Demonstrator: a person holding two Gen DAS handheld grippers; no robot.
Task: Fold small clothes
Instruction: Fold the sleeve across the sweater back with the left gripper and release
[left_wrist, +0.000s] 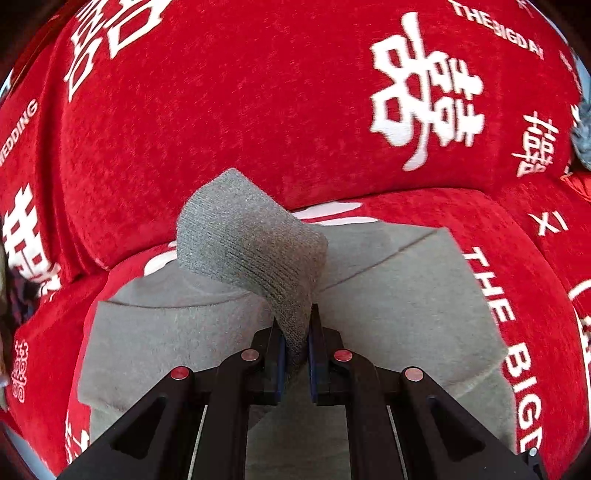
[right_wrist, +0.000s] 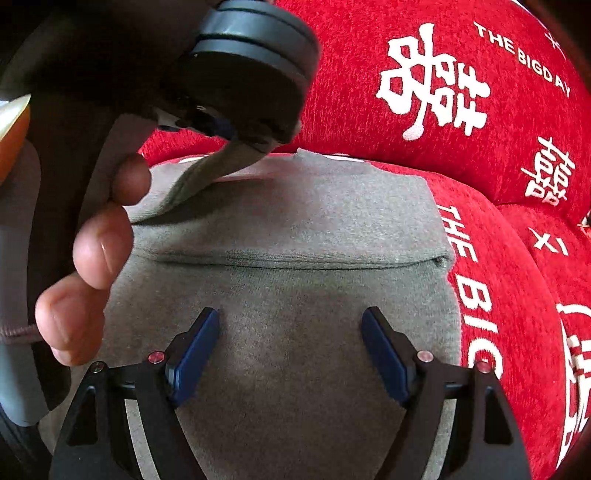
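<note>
Left hand-held gripper (left_wrist: 295, 332) is clamped tight on a ribbed cuff/sleeve end (left_wrist: 251, 240) of the grey garment (left_wrist: 399, 295), lifted and draped back over the body; right hand-held gripper (right_wrist: 291, 354) is spread wide, holding nothing, low over the garment's near panel, w/ no way to tell whether the pads touch cloth. Garment lies flat on the red sofa seat (left_wrist: 517, 236), up against the backrest cushion (left_wrist: 240, 110), one fold crease (right_wrist: 295, 262) already across it. Risks: grip is only on a narrow bit of knit, so a quick pull could slip it out, or drag the whole body across the plush cover since the right side isn't pinning anything; sleeve could land skewed and rumple the existing crease. Person's fingers (right_wrist: 92, 251) and the left tool crowd the left of the right-wrist view, so a clash there is possible if both close in. Room: backrest blocks travel beyond the far edge; right of the garment there's open seat; near edge of the seat isn't visible, can't judge the margin. Small grey item (left_wrist: 581, 136) at far right, unclear what.
</note>
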